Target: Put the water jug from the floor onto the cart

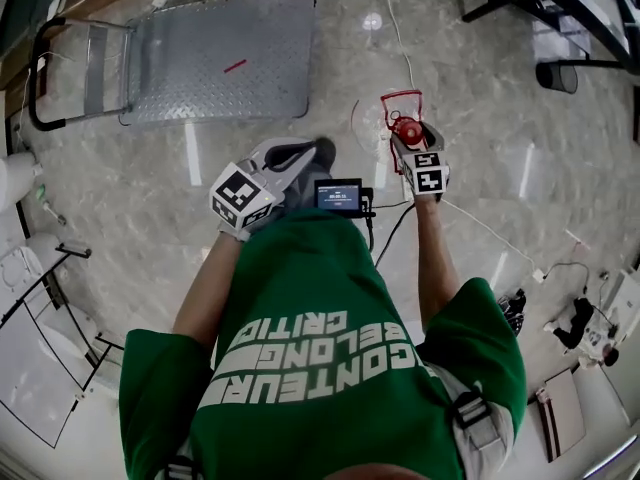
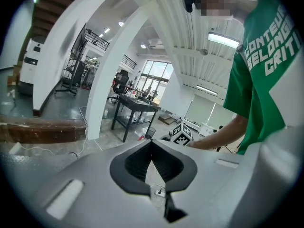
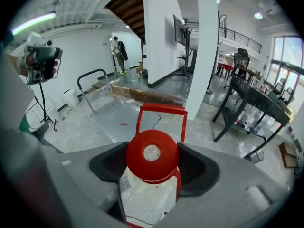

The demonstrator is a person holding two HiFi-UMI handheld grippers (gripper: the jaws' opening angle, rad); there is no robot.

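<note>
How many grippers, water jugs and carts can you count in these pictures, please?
Grippers: 2, the left gripper, shut on nothing, and the right gripper, closed on the jug below its cap.
Water jugs: 1, the water jug, clear with a red cap and handle.
Carts: 1, the cart, a flat metal platform with a handle.
Total: 4.

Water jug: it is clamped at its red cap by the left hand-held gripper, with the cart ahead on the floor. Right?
Wrong on one point: the right hand-held gripper clamps the water jug at its red cap, as the right gripper view shows. The left hand-held gripper is shut on nothing. The cart does stand ahead on the floor.
</note>
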